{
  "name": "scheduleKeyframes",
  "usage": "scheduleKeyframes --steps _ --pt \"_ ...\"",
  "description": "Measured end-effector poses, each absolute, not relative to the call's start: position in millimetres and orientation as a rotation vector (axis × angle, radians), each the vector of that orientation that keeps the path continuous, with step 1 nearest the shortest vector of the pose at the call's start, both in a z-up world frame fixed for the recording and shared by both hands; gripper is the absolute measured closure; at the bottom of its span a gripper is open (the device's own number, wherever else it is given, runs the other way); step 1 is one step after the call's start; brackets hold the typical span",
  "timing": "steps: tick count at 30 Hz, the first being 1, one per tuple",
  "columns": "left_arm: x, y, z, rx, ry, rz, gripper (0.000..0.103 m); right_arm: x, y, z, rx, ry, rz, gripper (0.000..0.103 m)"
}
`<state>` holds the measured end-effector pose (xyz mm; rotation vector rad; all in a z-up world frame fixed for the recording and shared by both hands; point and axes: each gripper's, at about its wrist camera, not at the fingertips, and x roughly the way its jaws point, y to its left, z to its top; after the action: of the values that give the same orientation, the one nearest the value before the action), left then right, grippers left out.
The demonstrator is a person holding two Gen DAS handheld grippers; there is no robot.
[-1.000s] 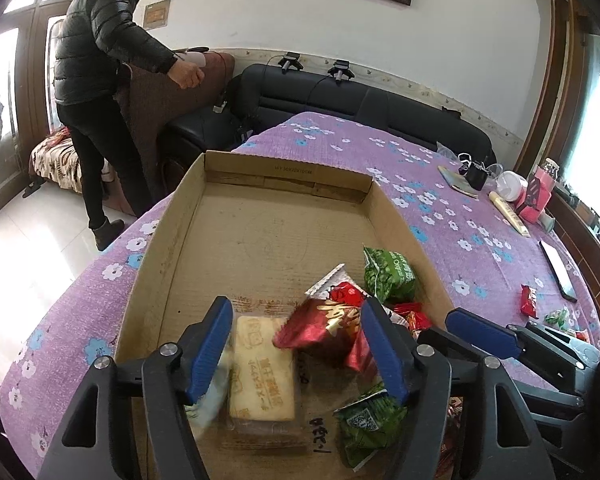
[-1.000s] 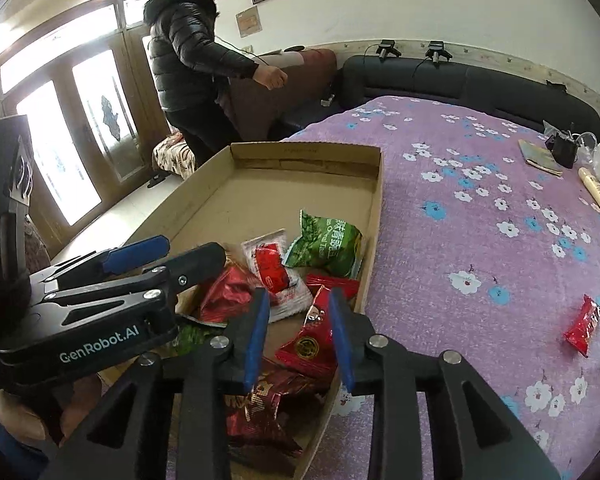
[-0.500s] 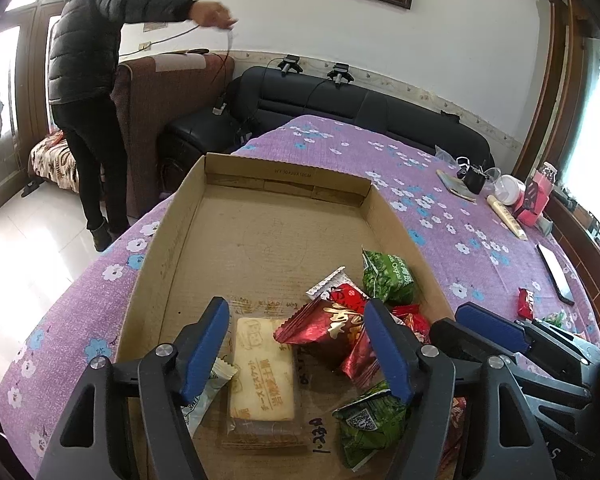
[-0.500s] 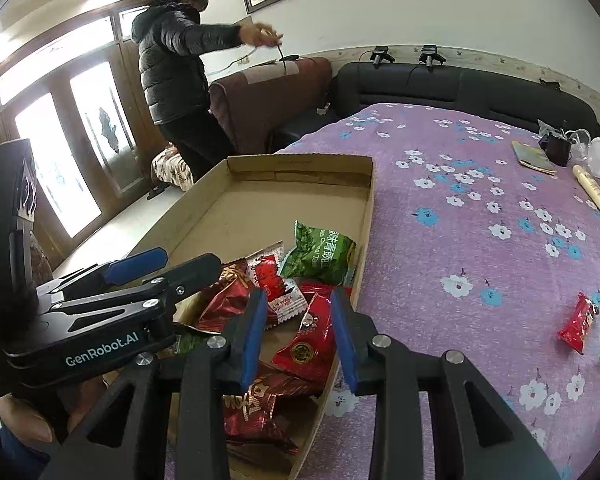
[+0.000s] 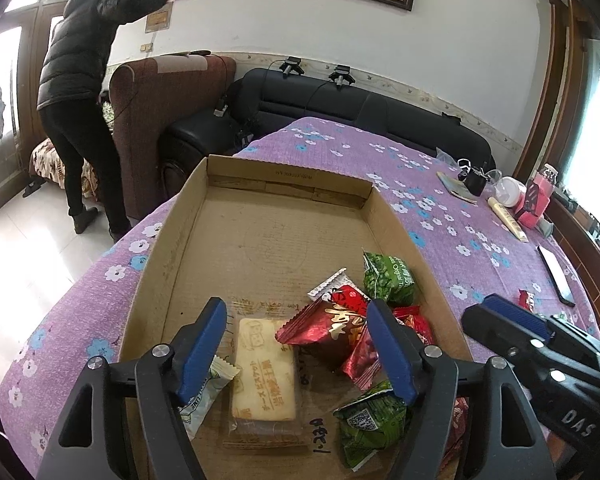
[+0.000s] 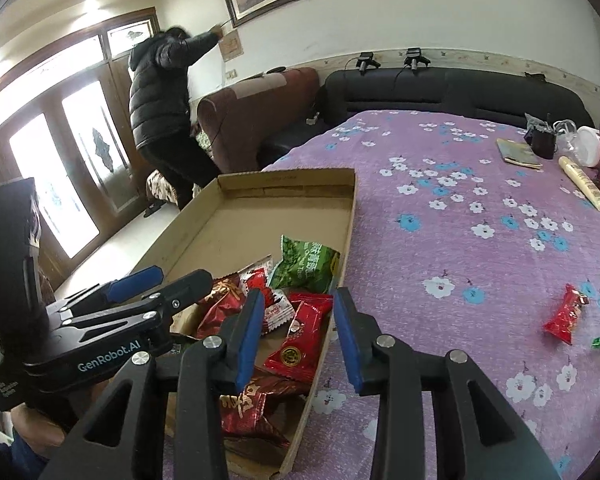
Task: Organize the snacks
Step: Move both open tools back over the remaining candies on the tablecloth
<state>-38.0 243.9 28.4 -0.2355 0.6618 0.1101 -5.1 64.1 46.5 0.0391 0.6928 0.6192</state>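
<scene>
Both sets of jaws have just been opening, and behind the box the person in the black jacket (image 5: pixel 76 64) has straightened from the brown armchair (image 5: pixel 168 120) to reach up at the wall. Starting at my left: my left gripper (image 5: pixel 296 344) hangs over the near end of the cardboard box (image 5: pixel 284 216), jaws wide and holding nothing. Under them lie a pale biscuit pack (image 5: pixel 265 368) and a dark red foil snack (image 5: pixel 324 328); a white-green wrapper (image 5: pixel 204 396) sits by the left finger. Farther right in the box are a green pea packet (image 5: pixel 388 276) and a second green packet (image 5: pixel 370 420). My right gripper (image 6: pixel 296 332) has its jaws narrowly apart, empty, above a red packet (image 6: pixel 300 340) lying just inside the box's right wall. Out on the purple flowered cloth (image 6: pixel 460 216), well apart from the box, lies a red candy (image 6: pixel 565 314).
</scene>
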Motion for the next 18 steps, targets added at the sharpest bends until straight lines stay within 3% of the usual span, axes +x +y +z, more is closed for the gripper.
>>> scheduleKeyframes --steps 18 --pt "-39 235 28 -0.208 0.678 0.120 0.024 -19 37 56 0.071 0.679 0.580 0.059"
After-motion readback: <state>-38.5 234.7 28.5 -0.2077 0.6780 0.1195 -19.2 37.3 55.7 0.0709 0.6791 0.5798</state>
